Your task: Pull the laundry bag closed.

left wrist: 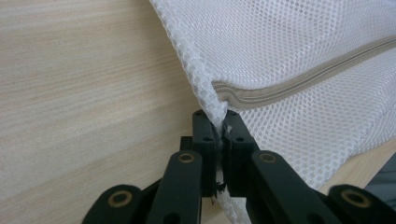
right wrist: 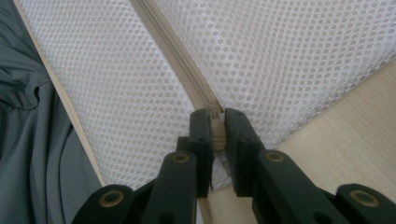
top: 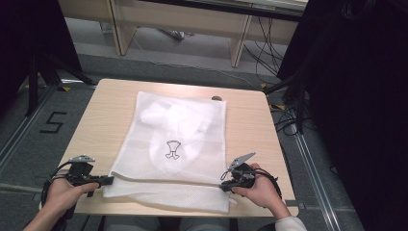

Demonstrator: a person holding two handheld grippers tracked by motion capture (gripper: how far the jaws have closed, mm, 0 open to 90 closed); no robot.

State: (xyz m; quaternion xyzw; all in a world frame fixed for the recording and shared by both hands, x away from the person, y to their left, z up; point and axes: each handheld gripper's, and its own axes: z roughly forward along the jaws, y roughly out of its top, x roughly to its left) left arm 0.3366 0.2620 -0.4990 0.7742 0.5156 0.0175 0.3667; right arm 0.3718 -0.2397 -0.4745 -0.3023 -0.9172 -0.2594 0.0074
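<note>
A white mesh laundry bag [top: 178, 144] lies flat on the wooden table [top: 106, 115], with a pale garment inside that bears a small black print [top: 172, 149]. My left gripper [top: 109, 180] is shut on the bag's near left corner. In the left gripper view the mesh edge [left wrist: 205, 88] runs down between the black jaws of my left gripper [left wrist: 220, 122], just beside the end of the beige zipper [left wrist: 299, 84]. My right gripper [top: 225, 186] is shut at the bag's near right corner. In the right gripper view my right gripper [right wrist: 216, 120] pinches the zipper's end [right wrist: 217, 135], where the zipper track [right wrist: 173, 51] stops.
The bag's near edge lies close to the table's front edge [top: 144, 211]. A small dark object [top: 216, 98] sits near the far edge of the table. Grey cloth [right wrist: 32, 154] shows below the table edge in the right gripper view. Cables and dark stands surround the table.
</note>
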